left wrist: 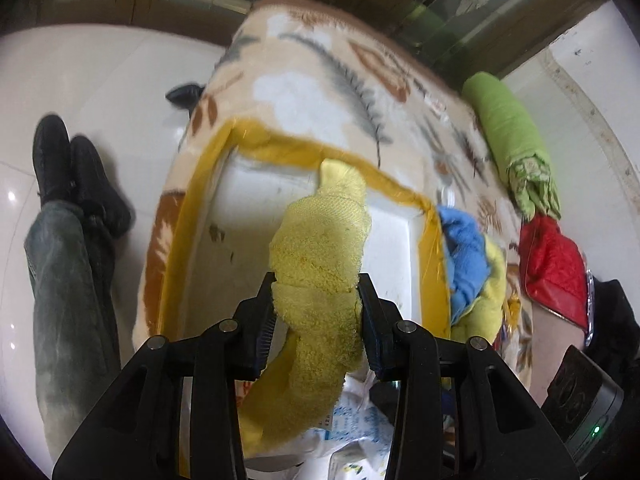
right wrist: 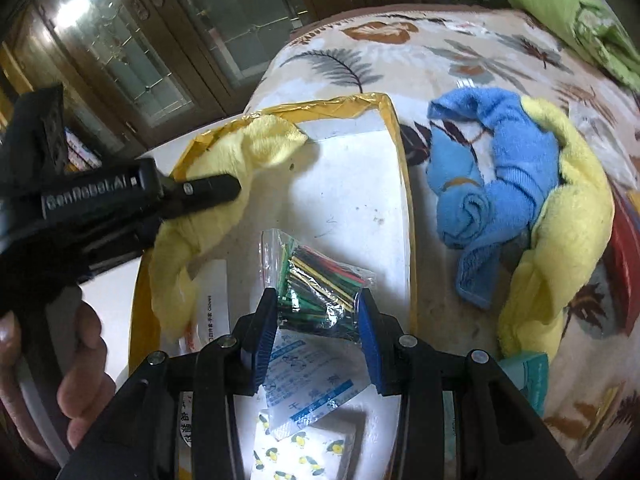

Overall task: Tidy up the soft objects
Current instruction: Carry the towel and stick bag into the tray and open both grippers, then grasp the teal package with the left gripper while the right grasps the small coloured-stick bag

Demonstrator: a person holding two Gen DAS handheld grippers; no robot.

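My left gripper (left wrist: 318, 292) is shut on a yellow towel (left wrist: 320, 248) and holds it over a white box with a yellow taped rim (left wrist: 276, 148). In the right wrist view the same towel (right wrist: 224, 184) drapes from the left gripper (right wrist: 216, 188) into the box (right wrist: 396, 152). My right gripper (right wrist: 318, 312) is open and empty above a clear bag of coloured sticks (right wrist: 320, 280) inside the box. A blue towel (right wrist: 492, 184) and another yellow towel (right wrist: 568, 224) lie on the floral blanket (right wrist: 460, 52) right of the box.
Paper packets (right wrist: 308, 392) lie in the box near my right gripper. A green rolled cloth (left wrist: 508, 128) and a red quilted item (left wrist: 554, 264) sit on the blanket's far right. A person's legs and black shoes (left wrist: 68, 176) are on the white tile floor at left.
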